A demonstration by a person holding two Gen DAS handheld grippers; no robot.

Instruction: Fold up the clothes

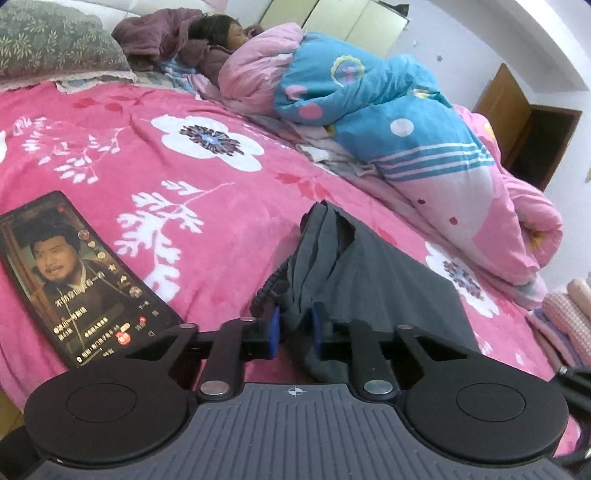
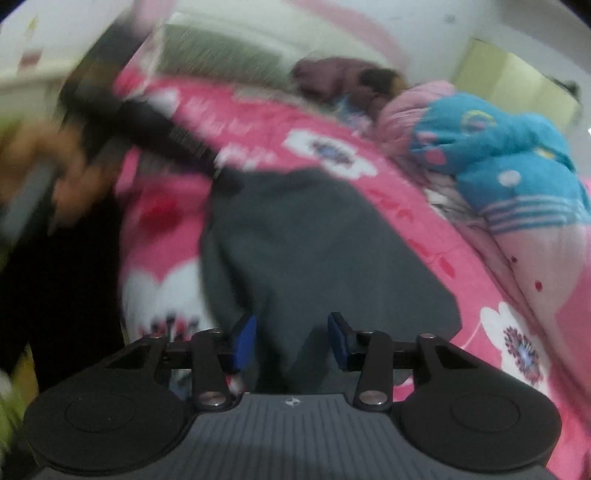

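A dark grey garment (image 1: 369, 273) lies on the pink flowered bedspread (image 1: 166, 158). My left gripper (image 1: 295, 328) is shut on a bunched edge of it, the cloth pinched between the blue pads and rising in folds ahead. In the blurred right wrist view the same grey garment (image 2: 314, 240) spreads out flat in front. My right gripper (image 2: 291, 339) is open, its blue pads apart with grey cloth lying between and under them. At the upper left of that view, a hand (image 2: 62, 173) holds the other gripper, smeared by motion.
A phone (image 1: 77, 280) with a lit screen lies on the bedspread at the left. A person (image 1: 221, 33) lies at the head of the bed under a blue and pink quilt (image 1: 406, 129). Folded towels (image 1: 565, 317) sit at the right edge. A pillow (image 1: 55, 40) is far left.
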